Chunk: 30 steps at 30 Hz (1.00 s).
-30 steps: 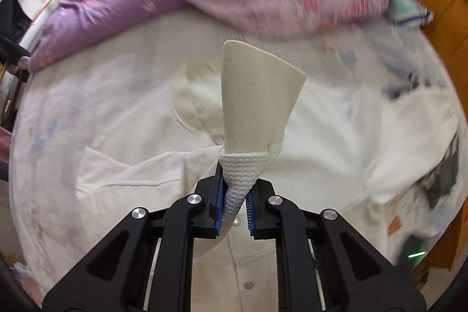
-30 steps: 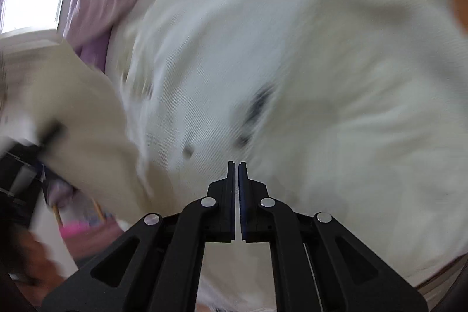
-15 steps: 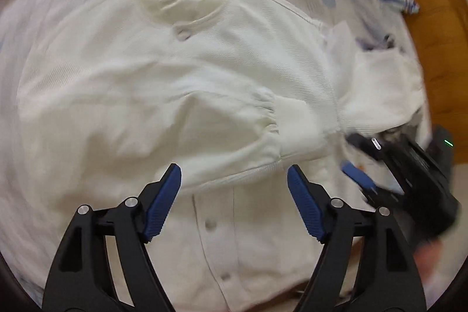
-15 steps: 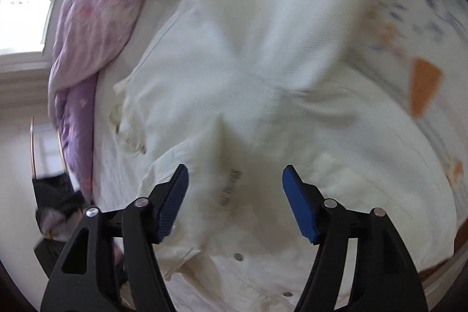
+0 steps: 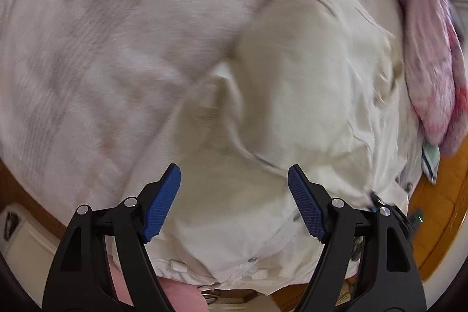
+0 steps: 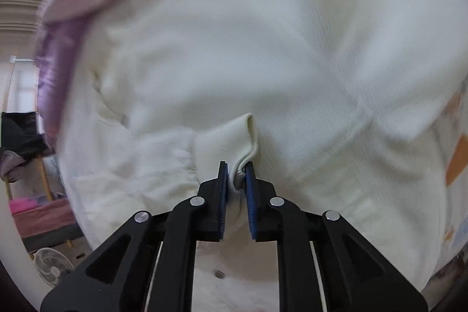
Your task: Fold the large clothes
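Right hand-held gripper (image 6: 236, 179): jaws closing, blue pads pinching ribbed cuff (image 6: 238, 142) of cream cardigan (image 6: 263, 48). Left hand-held gripper (image 5: 234, 203): jaws spread wide, holding nothing, poised above same cardigan (image 5: 292, 95). Cardigan lies spread on bed (image 5: 96, 28); pink-purple quilt (image 5: 427, 48) bunched at bed's edge.

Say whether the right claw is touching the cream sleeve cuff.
Touching. The right wrist view shows the right claw closing, with the ribbed cuff bunched between and against both blue pads.
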Motion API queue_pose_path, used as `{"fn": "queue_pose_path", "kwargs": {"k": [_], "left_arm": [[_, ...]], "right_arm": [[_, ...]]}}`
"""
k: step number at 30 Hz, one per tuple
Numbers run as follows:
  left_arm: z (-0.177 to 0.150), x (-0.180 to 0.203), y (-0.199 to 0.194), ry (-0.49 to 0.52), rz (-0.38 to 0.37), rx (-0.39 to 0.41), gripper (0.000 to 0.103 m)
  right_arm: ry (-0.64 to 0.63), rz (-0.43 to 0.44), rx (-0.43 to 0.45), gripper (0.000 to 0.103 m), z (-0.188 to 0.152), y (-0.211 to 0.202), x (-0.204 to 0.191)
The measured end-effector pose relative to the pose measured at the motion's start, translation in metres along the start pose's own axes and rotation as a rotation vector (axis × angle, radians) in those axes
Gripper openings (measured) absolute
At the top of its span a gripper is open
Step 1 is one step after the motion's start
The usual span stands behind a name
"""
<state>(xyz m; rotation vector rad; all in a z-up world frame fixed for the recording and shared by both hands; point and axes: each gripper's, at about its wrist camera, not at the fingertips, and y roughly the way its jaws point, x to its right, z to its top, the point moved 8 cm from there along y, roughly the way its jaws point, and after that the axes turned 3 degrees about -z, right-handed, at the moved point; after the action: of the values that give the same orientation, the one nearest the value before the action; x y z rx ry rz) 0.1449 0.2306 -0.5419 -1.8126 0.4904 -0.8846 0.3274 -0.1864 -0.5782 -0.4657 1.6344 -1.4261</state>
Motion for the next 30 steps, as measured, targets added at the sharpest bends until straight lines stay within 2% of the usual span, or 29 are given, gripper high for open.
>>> {"fn": "queue_pose_path", "kwargs": {"k": [2, 4, 6, 8, 9, 10, 11, 13, 14, 15, 16, 17, 18, 19, 21, 23, 25, 28, 29, 30], "left_arm": [[0.005, -0.005, -0.001, -0.009, 0.004, 0.002, 0.077], [0.008, -0.007, -0.005, -0.022, -0.016, 0.012, 0.077], [0.012, -0.007, -0.004, -0.037, -0.045, 0.01, 0.077], [0.016, -0.006, 0.004, -0.063, -0.079, -0.014, 0.077], [0.017, -0.005, 0.01, -0.092, -0.108, -0.028, 0.077], [0.019, -0.003, 0.015, -0.128, -0.159, -0.036, 0.077], [0.02, 0.001, 0.019, -0.175, -0.219, -0.032, 0.077], [0.028, 0.0, 0.027, -0.281, -0.303, -0.012, 0.076], [0.033, -0.002, 0.03, -0.32, -0.327, 0.004, 0.072], [0.04, -0.008, 0.032, -0.36, -0.328, 0.037, 0.062], [0.046, -0.018, 0.032, -0.385, -0.288, 0.063, 0.03], [0.049, -0.027, 0.034, -0.397, -0.233, 0.071, 0.006], [0.052, -0.035, 0.035, -0.408, -0.211, 0.073, 0.006], [0.054, -0.039, 0.03, -0.426, -0.224, 0.092, 0.006], [0.06, -0.045, 0.009, -0.409, -0.218, 0.16, 0.006], [0.061, -0.045, -0.003, -0.374, -0.187, 0.191, 0.006], [0.063, -0.043, -0.005, -0.337, -0.157, 0.188, 0.006], [0.062, -0.039, 0.017, -0.244, -0.034, 0.152, 0.007], [0.061, -0.034, 0.025, -0.212, 0.005, 0.108, 0.009], [0.059, -0.029, 0.028, -0.185, 0.027, 0.069, 0.009]], "right_arm": [[-0.05, -0.042, 0.083, 0.01, 0.014, -0.02, -0.002], [-0.057, -0.145, 0.143, 0.01, 0.031, -0.032, 0.014], [-0.037, -0.179, 0.106, 0.011, 0.032, -0.025, 0.034], [-0.001, -0.134, 0.055, 0.015, 0.032, -0.013, 0.038], [-0.007, -0.142, 0.041, 0.025, 0.028, -0.01, 0.039], [-0.032, -0.185, 0.029, 0.044, 0.025, -0.007, 0.04], [-0.049, -0.204, 0.026, 0.052, 0.023, -0.006, 0.041], [-0.061, -0.207, 0.038, 0.057, 0.02, -0.003, 0.037], [-0.058, -0.213, 0.041, 0.059, 0.019, -0.003, 0.038], [-0.052, -0.215, 0.038, 0.06, 0.017, -0.001, 0.039], [-0.048, -0.223, 0.035, 0.06, 0.015, 0.002, 0.04], [-0.049, -0.228, 0.037, 0.057, 0.012, 0.001, 0.041], [-0.054, -0.234, 0.047, 0.039, 0.011, 0.0, 0.04], [-0.064, -0.235, 0.053, 0.017, 0.01, -0.004, 0.041], [-0.075, -0.197, 0.053, 0.011, 0.011, -0.002, 0.033], [-0.074, -0.103, 0.058, 0.009, 0.011, -0.004, 0.021], [-0.132, -0.168, 0.059, 0.009, 0.011, -0.001, 0.016], [-0.138, -0.244, 0.04, 0.009, 0.013, 0.014, 0.024], [-0.131, -0.271, 0.036, 0.01, 0.013, 0.016, 0.031], [-0.106, -0.312, 0.033, 0.015, 0.013, 0.017, 0.038]]}}
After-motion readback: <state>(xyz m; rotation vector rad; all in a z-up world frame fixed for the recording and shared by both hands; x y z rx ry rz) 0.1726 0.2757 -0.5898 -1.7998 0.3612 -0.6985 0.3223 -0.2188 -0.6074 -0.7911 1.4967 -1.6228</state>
